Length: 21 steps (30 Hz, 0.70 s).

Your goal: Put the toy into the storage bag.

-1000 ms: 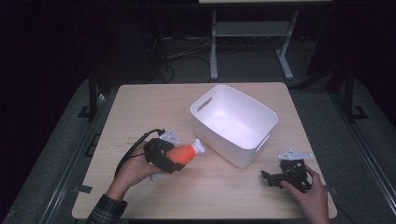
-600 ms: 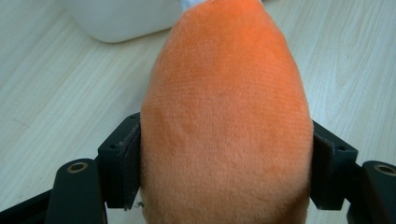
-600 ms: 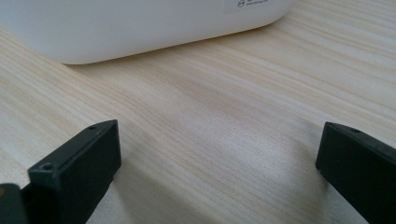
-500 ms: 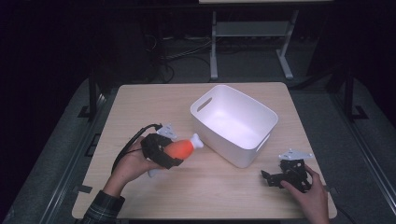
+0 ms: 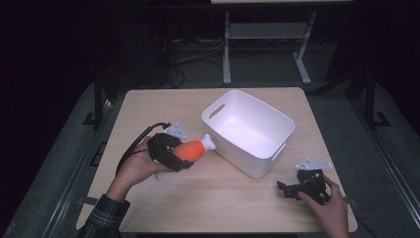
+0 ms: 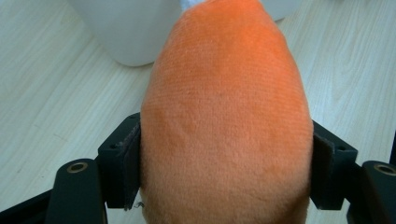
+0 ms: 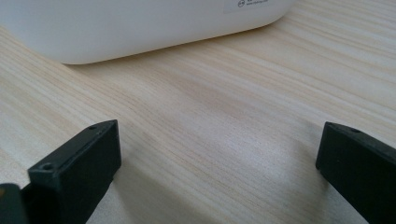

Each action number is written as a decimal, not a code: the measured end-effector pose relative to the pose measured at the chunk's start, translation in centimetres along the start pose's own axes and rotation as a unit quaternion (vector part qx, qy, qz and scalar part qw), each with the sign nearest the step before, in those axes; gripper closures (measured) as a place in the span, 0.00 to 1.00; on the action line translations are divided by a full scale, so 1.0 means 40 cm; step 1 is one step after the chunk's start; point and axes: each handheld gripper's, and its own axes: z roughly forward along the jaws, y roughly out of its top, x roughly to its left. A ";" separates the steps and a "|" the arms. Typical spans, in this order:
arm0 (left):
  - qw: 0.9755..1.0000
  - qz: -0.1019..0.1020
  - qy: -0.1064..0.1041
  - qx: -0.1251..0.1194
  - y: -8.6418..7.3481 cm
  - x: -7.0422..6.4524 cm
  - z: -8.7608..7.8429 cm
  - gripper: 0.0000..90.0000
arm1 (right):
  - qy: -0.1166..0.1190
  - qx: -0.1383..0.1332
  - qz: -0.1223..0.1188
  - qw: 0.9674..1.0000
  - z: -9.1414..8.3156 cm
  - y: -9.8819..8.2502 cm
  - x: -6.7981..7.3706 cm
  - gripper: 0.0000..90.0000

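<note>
The left tool (image 5: 184,154) is clamped on a plush orange drumstick toy (image 5: 194,148), held above the tabletop (image 5: 163,106) just off the nine o'clock side of the white bin (image 5: 248,130). It looks mid-carry; next it needs lifting over the rim. The right tool (image 5: 289,190) rests spread and empty at five o'clock.

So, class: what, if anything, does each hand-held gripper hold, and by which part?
The left hand-held gripper clamps the orange plush drumstick across its fat orange body, white bone end free. The right hand-held gripper holds nothing.
</note>
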 end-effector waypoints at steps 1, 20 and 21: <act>1.000 -0.002 -0.003 -0.002 0.002 0.001 -0.002 0.29 | 0.000 0.000 0.000 1.000 0.000 0.000 0.000 0.00; 1.000 0.006 -0.002 -0.012 0.063 0.031 -0.045 0.29 | 0.000 0.000 0.000 1.000 0.000 0.000 0.000 0.00; 1.000 0.008 -0.001 -0.011 0.067 0.034 -0.047 0.29 | 0.000 0.000 0.000 1.000 0.000 0.000 0.000 0.00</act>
